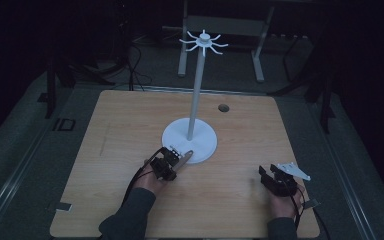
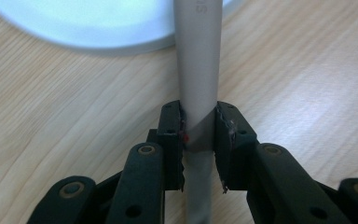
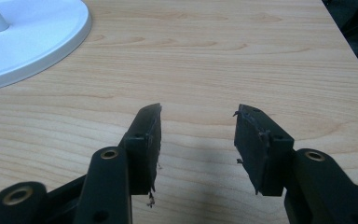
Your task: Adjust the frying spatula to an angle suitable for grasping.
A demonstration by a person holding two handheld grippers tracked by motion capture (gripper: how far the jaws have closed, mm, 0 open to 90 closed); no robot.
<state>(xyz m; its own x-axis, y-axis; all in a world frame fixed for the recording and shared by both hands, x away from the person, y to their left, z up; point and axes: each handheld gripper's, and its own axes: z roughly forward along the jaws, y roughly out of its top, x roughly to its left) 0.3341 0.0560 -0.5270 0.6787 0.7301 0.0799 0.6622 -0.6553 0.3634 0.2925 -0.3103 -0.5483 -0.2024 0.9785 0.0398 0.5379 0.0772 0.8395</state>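
Left gripper (image 1: 174, 159), high view: held low over the wooden bench (image 1: 130, 130), just in front of the near left edge of the white round stand base (image 1: 172, 137). Its fingers (image 2: 171, 140) are clamped on a flat grey strip (image 1: 183, 157), pressing it from both sides. In the left gripper view the strip (image 2: 199, 70) runs straight up between the two pads and away from the camera, its far end reaching over the rim of the base (image 2: 74, 28). A small red mark sits at the left pad edge. The strip's exact nature cannot be told.

Right gripper (image 1: 269, 176): near the right front of the bench, well apart from the stand, a grey three-cornered plate (image 1: 294, 171) on top. In the right gripper view its fingers (image 3: 145, 140) stand wide apart with bare bench between them.

Stand: a thin white pole (image 1: 196, 95) rises upright from the base to a ring of hooked arms (image 1: 203, 41). A small dark round hole (image 1: 223, 107) lies in the bench behind it.
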